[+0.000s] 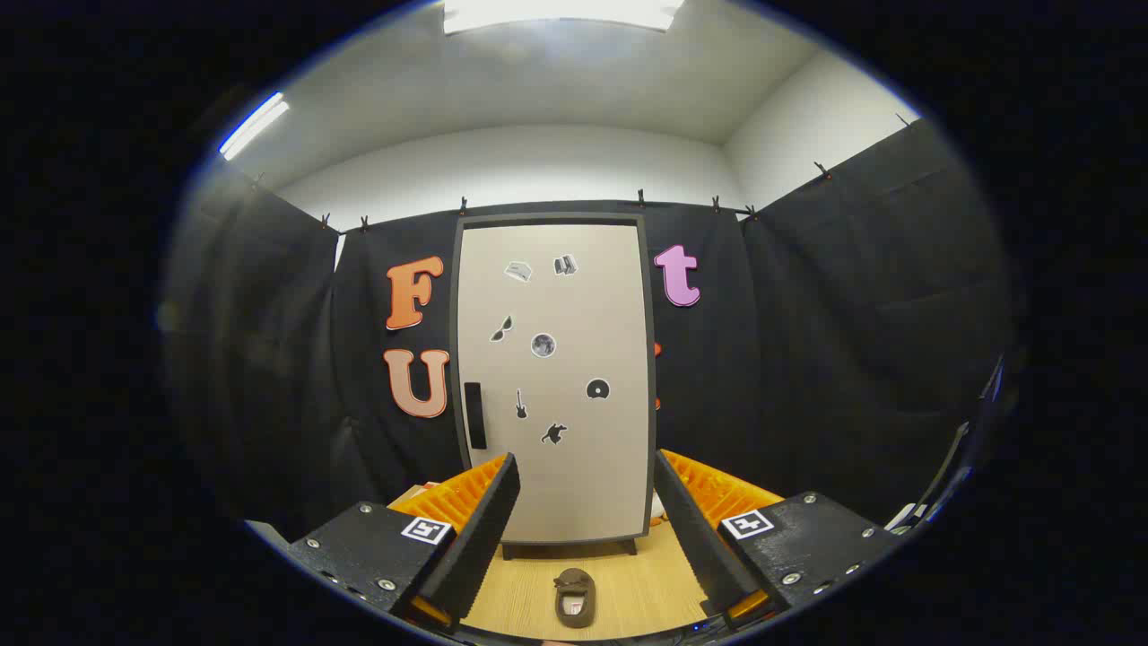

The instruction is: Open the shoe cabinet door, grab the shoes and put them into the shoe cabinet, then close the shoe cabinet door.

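Facing a closed shoe cabinet (pixel 556 377), the hand-held gripper (pixel 585 516) hovers with its two fingers spread wide and nothing between the pads. One cabinet stands upright against the black cloth wall (pixel 807 359) at the far edge of a light wooden floor (pixel 628 592); its single pale door (pixel 574 484), framed in dark trim, sits flush and shut. One dark vertical handle (pixel 474 414) runs along the door's left edge, roughly at the height of the left fingertip. Seven small stickers (pixel 543 344) are scattered over the door panel, two near the top, the rest spread across the middle.

One brown shoe (pixel 574 597) lies on the floor in front of the cabinet, between the two fingers and lower than their tips, its opening turned toward the cabinet base and its length running roughly toward the camera. It sits apart from the cabinet's bottom edge, with bare wood between them, and touches neither finger.

The gripper is held level and pointed straight at the door, its fingers angled outward so that the lower half of the door shows in the gap. Neither finger touches the door, the handle or the shoe. Two ceiling lights (pixel 556 13) glow overhead, one directly above the cabinet and one off to the left above the cloth wall.
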### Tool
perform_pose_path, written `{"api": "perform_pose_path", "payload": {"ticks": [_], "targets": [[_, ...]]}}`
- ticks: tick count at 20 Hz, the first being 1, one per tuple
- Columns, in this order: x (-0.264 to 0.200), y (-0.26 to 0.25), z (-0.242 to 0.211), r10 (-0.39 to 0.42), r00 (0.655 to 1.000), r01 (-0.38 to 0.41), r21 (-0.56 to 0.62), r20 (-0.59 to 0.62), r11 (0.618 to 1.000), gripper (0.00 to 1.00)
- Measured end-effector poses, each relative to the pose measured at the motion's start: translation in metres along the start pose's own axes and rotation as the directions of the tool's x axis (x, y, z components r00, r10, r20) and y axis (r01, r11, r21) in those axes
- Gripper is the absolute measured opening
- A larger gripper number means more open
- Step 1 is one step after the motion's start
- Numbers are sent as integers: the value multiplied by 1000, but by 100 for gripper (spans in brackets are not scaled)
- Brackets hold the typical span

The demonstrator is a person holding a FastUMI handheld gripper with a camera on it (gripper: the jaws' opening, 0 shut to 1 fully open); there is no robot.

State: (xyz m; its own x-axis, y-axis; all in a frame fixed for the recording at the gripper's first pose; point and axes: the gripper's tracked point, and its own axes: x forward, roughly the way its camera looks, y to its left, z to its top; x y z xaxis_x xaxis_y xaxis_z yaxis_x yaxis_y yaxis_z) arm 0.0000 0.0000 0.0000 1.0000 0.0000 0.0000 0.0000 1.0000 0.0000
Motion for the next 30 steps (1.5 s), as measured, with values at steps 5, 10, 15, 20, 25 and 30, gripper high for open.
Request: {"api": "perform_pose_path", "payload": {"ticks": [5, 10, 15, 20, 25, 30], "targets": [[7, 16, 1, 20, 1000, -20, -4, 6, 1000, 94], [22, 39, 0, 45, 999, -45, -10, 8, 999, 94], [40, 67, -7, 56, 998, -56, -20, -8, 998, 94], [67, 93, -15, 49, 999, -49, -25, -21, 998, 94], [97, 119, -21, 24, 999, -25, -21, -25, 999, 94], [129, 144, -31, 7, 999, -7, -7, -39, 1000, 94]]}}
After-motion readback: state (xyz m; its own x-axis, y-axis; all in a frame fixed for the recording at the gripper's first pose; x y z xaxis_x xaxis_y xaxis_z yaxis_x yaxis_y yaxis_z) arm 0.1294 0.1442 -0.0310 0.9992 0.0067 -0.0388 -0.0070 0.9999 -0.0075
